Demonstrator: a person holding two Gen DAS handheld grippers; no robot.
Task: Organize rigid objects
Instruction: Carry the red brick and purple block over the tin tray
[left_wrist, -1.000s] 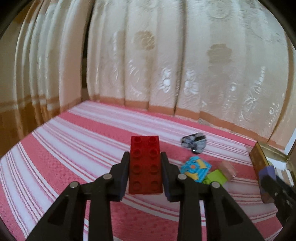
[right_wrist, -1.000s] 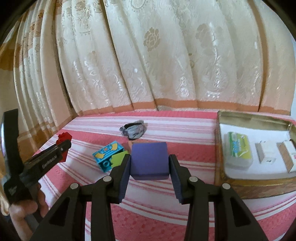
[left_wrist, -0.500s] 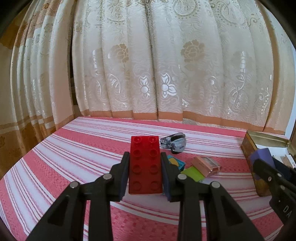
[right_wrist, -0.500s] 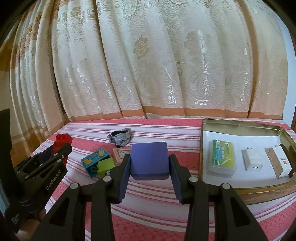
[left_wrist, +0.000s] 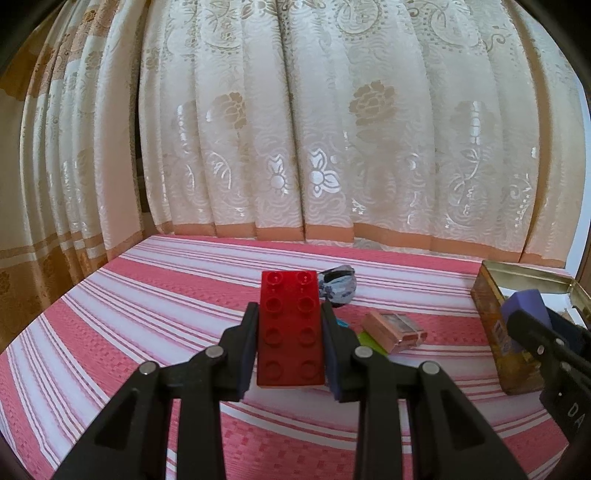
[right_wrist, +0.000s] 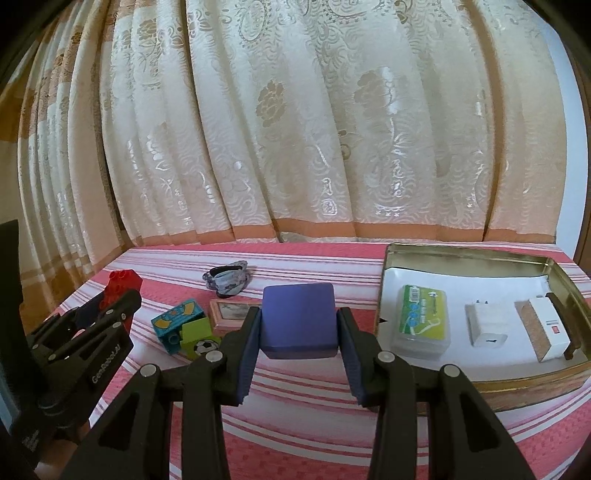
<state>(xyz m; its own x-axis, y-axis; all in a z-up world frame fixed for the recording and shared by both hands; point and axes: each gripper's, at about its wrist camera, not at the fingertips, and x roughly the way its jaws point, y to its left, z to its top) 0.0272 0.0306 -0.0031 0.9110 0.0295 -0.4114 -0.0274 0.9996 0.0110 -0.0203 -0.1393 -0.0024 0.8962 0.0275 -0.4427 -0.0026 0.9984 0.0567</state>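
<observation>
My left gripper is shut on a long red studded brick, held above the striped cloth; it also shows at the left of the right wrist view as the red brick. My right gripper is shut on a purple block, which appears at the right edge of the left wrist view as the purple block. An open gold tin lies to the right with a green-labelled clear case, a white charger and a white box inside.
On the red-and-white striped cloth lie a grey fabric bundle, a blue patterned block, a green football block and a pink case. A cream curtain hangs close behind. A hand holds the left gripper's handle.
Both views have swung: the loose items have shifted behind the red brick, and the tin has slid leftward, more of its inside showing. Both grips are unchanged.
</observation>
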